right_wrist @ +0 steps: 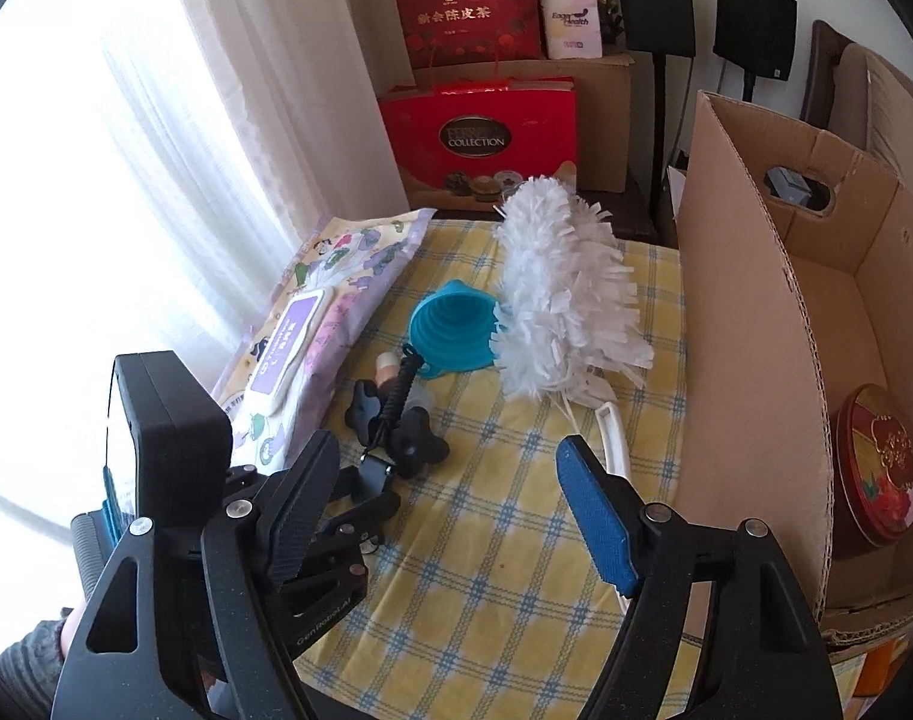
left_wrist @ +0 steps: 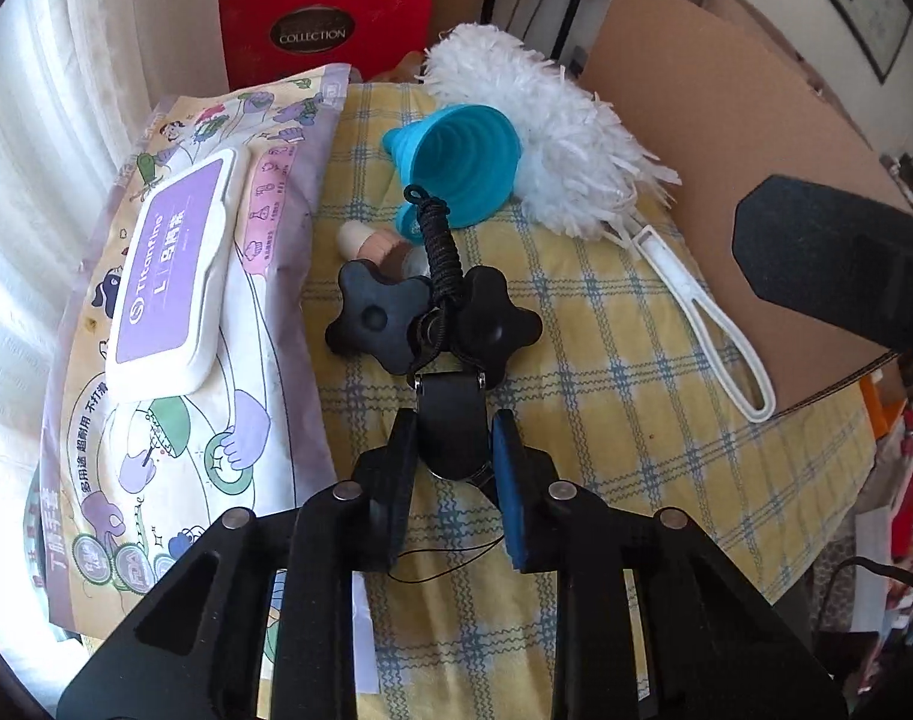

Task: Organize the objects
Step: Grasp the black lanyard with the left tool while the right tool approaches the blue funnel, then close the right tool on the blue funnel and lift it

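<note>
On a counter spread with a yellow checked cloth, beside an open cardboard box, the left tool is clenched on the base of a black clamp mount, whose two star-shaped knobs and coiled tether point away toward a blue collapsible funnel; the right tool stands released and empty above bare cloth; a white duster, a pack of wipes and a small wooden piece lie unsorted, while a red tin already sits in the box; the step in hand appears to be the pick-up of the mount; the next move likely calls for lifting it clear, tether included, without snagging the funnel, then carrying it rightward over the box wall.
</note>
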`<state>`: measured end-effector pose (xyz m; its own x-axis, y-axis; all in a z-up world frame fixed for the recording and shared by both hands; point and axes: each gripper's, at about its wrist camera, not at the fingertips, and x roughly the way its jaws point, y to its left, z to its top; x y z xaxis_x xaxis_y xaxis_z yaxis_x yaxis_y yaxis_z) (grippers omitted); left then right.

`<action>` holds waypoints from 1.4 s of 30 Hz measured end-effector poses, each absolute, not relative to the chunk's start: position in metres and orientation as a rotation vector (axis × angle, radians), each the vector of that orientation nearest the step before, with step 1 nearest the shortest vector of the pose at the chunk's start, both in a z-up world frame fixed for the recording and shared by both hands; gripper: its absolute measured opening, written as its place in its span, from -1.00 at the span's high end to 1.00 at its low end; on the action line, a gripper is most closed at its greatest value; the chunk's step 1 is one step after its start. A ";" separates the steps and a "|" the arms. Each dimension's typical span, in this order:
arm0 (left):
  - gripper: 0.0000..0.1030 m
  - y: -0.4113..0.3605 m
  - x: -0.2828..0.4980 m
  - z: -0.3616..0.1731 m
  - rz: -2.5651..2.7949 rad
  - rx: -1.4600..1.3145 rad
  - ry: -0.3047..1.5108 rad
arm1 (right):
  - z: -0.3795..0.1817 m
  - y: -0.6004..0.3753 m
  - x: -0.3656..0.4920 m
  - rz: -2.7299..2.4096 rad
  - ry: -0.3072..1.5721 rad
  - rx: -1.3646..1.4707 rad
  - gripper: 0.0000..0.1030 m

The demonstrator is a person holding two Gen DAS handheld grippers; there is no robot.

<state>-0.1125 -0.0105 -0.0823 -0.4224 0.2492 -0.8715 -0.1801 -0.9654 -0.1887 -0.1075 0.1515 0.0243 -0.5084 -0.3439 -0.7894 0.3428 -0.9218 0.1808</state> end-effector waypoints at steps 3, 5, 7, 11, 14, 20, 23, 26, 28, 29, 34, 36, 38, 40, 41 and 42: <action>0.56 -0.013 -0.112 -0.077 2.464 -1.496 -0.113 | 0.022 0.152 -0.109 -2.421 -0.020 1.283 -0.50; 0.56 -0.015 -0.111 -0.071 2.471 -1.476 -0.119 | 0.022 0.153 -0.111 -2.409 -0.041 1.289 -0.49; 0.56 -0.017 -0.108 -0.062 2.479 -1.446 -0.133 | 0.022 0.152 -0.112 -2.405 -0.044 1.289 -0.48; 0.56 -0.029 -0.106 -0.036 2.511 -1.373 -0.175 | 0.027 0.149 -0.117 -2.413 -0.016 1.277 -0.48; 0.56 -0.039 -0.102 -0.015 2.536 -1.313 -0.208 | 0.032 0.145 -0.126 -2.416 0.004 1.266 -0.47; 0.56 -0.063 -0.102 0.017 2.583 -1.241 -0.245 | 0.044 0.133 -0.156 -2.383 -0.002 1.265 -0.45; 0.56 -0.074 -0.103 0.023 2.604 -1.229 -0.250 | 0.043 0.124 -0.176 -2.349 0.004 1.293 -0.39; 0.56 -0.081 -0.105 0.021 2.617 -1.233 -0.254 | 0.036 0.111 -0.196 -2.342 0.079 1.331 -0.31; 0.56 -0.086 -0.103 0.019 2.621 -1.238 -0.260 | 0.028 0.101 -0.208 -2.337 0.139 1.366 -0.25; 0.56 -0.088 -0.104 0.018 2.622 -1.240 -0.263 | 0.024 0.096 -0.215 -2.333 0.173 1.387 -0.22; 0.56 -0.093 -0.107 0.011 2.630 -1.257 -0.259 | 0.002 0.076 -0.247 -2.289 0.258 1.466 -0.20; 0.56 -0.093 -0.109 0.008 2.629 -1.264 -0.254 | -0.006 0.068 -0.257 -2.279 0.300 1.492 -0.16; 0.56 -0.095 -0.111 0.006 2.627 -1.272 -0.252 | -0.015 0.060 -0.265 -2.262 0.349 1.513 -0.13; 0.56 -0.095 -0.112 0.004 2.626 -1.277 -0.254 | -0.023 0.054 -0.270 -2.240 0.393 1.535 -0.06; 0.56 -0.096 -0.114 0.003 2.624 -1.279 -0.257 | -0.029 0.050 -0.273 -2.222 0.417 1.553 0.01; 0.56 -0.097 -0.115 0.002 2.622 -1.283 -0.259 | -0.034 0.048 -0.276 -2.216 0.443 1.570 0.04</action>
<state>-0.1149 -0.0970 0.0020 -0.5986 0.2644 -0.7562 -0.1111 -0.9622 -0.2485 -0.2756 0.0484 -0.0343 -0.2982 -0.1295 -0.9457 0.4831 -0.8750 -0.0325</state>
